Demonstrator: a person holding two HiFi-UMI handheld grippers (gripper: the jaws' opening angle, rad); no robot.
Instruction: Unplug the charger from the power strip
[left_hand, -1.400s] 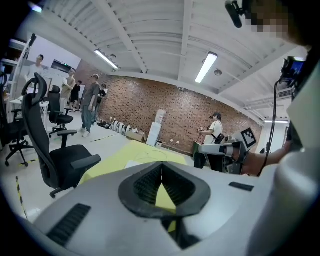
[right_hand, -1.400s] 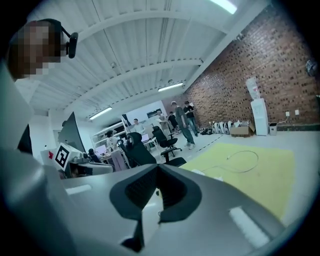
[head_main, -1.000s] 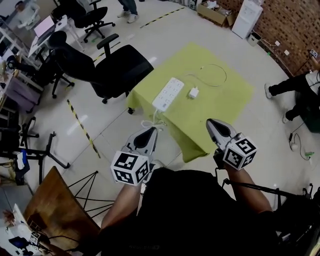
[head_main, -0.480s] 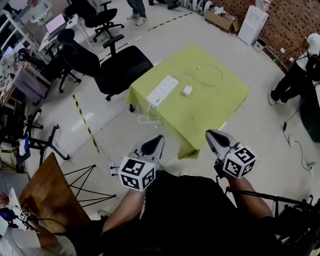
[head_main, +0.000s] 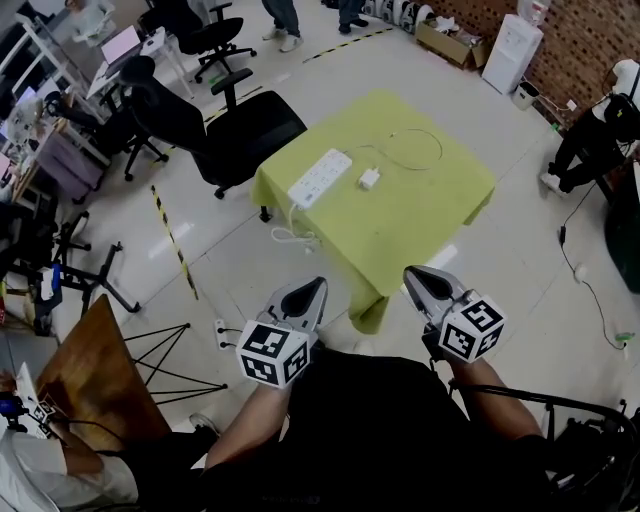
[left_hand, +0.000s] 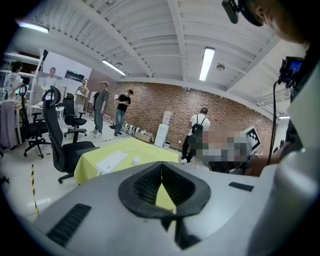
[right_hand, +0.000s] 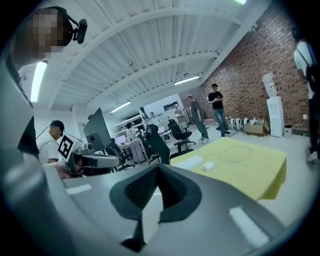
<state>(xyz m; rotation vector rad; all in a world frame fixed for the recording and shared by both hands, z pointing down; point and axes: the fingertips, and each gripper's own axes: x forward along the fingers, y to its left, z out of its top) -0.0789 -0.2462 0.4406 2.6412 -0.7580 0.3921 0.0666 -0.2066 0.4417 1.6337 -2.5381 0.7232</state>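
You hold both tongs low in the frame, in front of your dark-clothed body and above a pale, glossy floor. The left tongs are at lower centre-left and the right tongs at lower centre-right. Each carries a white cube with black square markers at its rear, and both point up the frame.

In the left gripper view the two dark ribbed pads meet at their tips, clenched with nothing between them. The right gripper view shows the same: pads pressed together, grasping nothing.

Well apart from both tongs, in the upper centre of the head view, stands a square worktop covered in yellow-green cloth. A long white power strip lies near the cloth's left corner. The small white charger block lies on the cloth just to the right of the strip, and a narrow band of cloth shows between them. A thin white cable runs from the charger and loops towards the upper right of the cloth. The strip's own white cord hangs over the left edge of the worktop and coils on the floor.

A black office chair stands just to the upper left of the worktop. A brick wall fills the upper right corner.
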